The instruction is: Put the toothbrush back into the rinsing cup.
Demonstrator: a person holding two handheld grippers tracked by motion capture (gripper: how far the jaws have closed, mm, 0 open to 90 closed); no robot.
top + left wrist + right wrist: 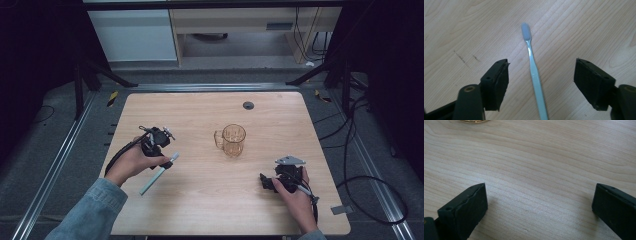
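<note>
Altogether the light wooden table (200, 210) carries one pale blue-green plastic toothbrush (159, 173) and one clear amber glass mug with a side handle (232, 139), and two black handheld grippers are at work over it. The toothbrush lies flat at the left front of the table, well apart from the mug near the middle. The left gripper (540, 75) stands over the toothbrush handle with its jaws apart on either side, neither pad touching it. The left gripper view gives what the high view cannot: the greyish bristle head (526, 31) pointing away from the jaws. The right gripper (539, 202) rests at the right front, jaws wide with bare wood between them; its own view catches a sliver of the mug's base at the top edge.
</note>
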